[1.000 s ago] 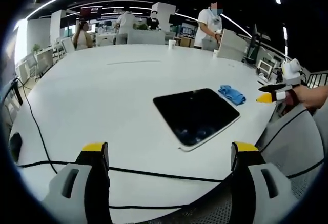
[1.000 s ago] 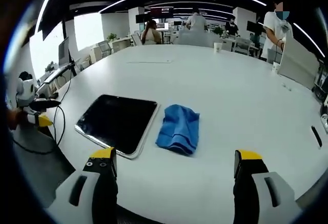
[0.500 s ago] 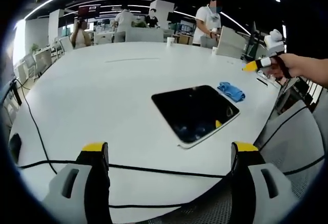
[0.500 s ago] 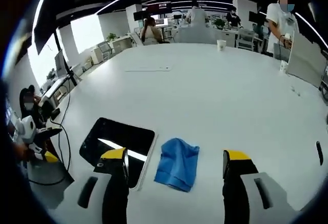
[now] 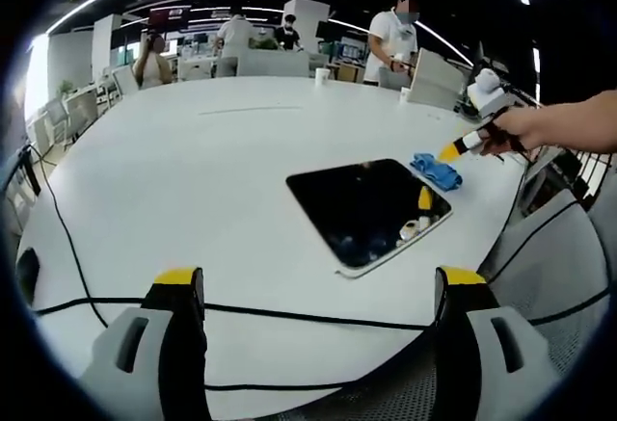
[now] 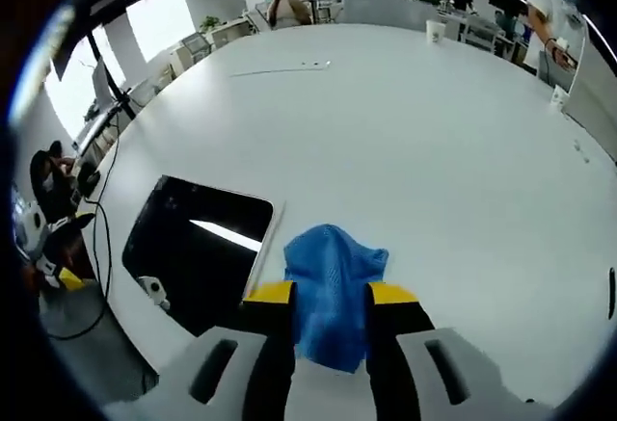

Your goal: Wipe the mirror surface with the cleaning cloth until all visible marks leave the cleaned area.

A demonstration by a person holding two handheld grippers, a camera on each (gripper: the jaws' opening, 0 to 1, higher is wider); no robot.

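Since a second ago the right tool (image 6: 328,298) has come down from a high, wide-open hover to the cleaning cloth (image 6: 333,276), its jaws now drawn in close on either side of the blue fabric; whether they already pinch it I cannot tell. In the left gripper view that tool (image 5: 451,149) shows touching the cloth (image 5: 436,171), while the left tool (image 5: 318,281) hangs back, jaws wide apart and empty.

Wiping has not begun, by my reading: the cloth still lies bunched on the white worktop (image 5: 193,171) just beside the dark mirror (image 5: 366,211), and every pass remains.

Around it is an open office with ceiling light strips, desks, people beyond, and a black cable (image 5: 289,317) near the worktop's edge.
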